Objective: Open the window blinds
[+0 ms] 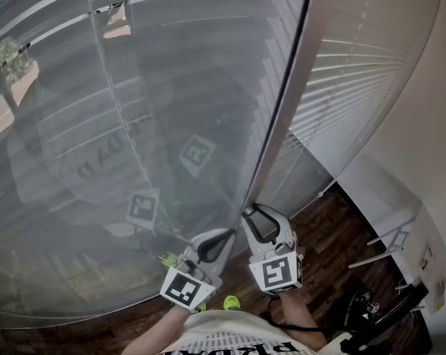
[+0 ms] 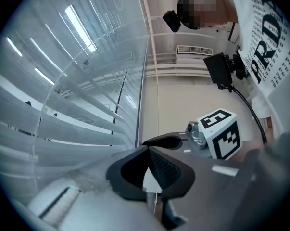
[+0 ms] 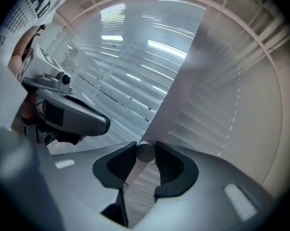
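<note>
Window blinds (image 1: 97, 161) fill the head view from 7 round to 12 o'clock: flat horizontal slats, grey-white, smooth, with thin lift cords running down across them. A patch of greenery shows at the 10 o'clock edge. Left gripper (image 1: 224, 237) sits at 6 o'clock, a grey moulded plastic shell with black rubbery jaws and a black-and-white marker cube (image 1: 186, 287) at its rear. Its own view shows the jaws clenched tip to tip, ribbed pad against smooth pad. A hair-thin thread shows low in the gap behind them; cannot tell if it is pinched. The tip is just beside the wand (image 1: 282, 109); contact unclear. The wand is a long slim pale rod, round in section and smooth, slanting from 6 o'clock up to 1 o'clock, in front of the seam between two blind panels. Right gripper (image 1: 252, 213) is just right of the left one, same grey shell, own marker cube (image 1: 276, 272). Its jaws are clamped on the wand near its lower end, one black pad pressing each side of the round rod. Right of the wand is a second blind panel (image 1: 356, 65) at 1–2 o'clock, with brighter white slats. Dark glossy wood-plank floor (image 1: 333, 235) at 4–5 o'clock. Plain matte beige wall (image 1: 437, 87) at 3 o'clock, with a white angular frame (image 1: 393, 235) at 4 o'clock near it.
</note>
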{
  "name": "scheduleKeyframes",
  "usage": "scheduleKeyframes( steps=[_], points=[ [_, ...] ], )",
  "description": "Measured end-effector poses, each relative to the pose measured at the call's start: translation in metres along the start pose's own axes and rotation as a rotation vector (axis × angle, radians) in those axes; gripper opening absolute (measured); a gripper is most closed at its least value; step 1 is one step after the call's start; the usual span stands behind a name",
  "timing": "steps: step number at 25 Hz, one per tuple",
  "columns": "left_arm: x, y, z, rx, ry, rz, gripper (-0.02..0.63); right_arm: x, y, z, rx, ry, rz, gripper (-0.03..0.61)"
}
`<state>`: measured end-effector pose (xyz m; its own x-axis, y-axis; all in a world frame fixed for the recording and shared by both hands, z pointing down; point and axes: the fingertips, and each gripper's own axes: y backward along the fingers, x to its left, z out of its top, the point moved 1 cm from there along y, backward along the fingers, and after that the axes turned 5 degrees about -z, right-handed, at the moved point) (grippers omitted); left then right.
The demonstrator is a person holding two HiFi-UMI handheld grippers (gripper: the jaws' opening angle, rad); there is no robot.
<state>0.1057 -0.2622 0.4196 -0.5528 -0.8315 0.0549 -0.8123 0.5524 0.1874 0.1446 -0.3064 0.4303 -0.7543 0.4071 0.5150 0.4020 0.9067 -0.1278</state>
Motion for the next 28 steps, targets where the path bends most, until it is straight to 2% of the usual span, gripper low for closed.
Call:
scheduleKeyframes(
  steps=[3,7,12,15,28],
  points=[
    [0.0,0.0,0.0,-0.003,0.0,0.0,-0.009,-0.002,0.0,0.001,-0.012,-0.051,0.0,0.123],
    [0.0,0.0,0.001,-0.005,0.0,0.001,-0.008,-0.005,0.0,0.0,-0.047,-0.221,0.001,0.123],
    [0.0,0.0,0.001,-0.006,0.001,0.0,-0.009,-0.007,0.0,-0.003,-0.07,-0.322,-0.013,0.123],
    [0.001,0.0,0.001,-0.01,0.002,-0.001,-0.009,-0.009,0.0,-0.005,-0.082,-0.417,-0.028,0.123],
    [0.001,0.0,0.001,-0.015,0.007,-0.011,-0.009,-0.011,-0.001,-0.007,-0.1,-0.547,-0.047,0.124]
  ],
)
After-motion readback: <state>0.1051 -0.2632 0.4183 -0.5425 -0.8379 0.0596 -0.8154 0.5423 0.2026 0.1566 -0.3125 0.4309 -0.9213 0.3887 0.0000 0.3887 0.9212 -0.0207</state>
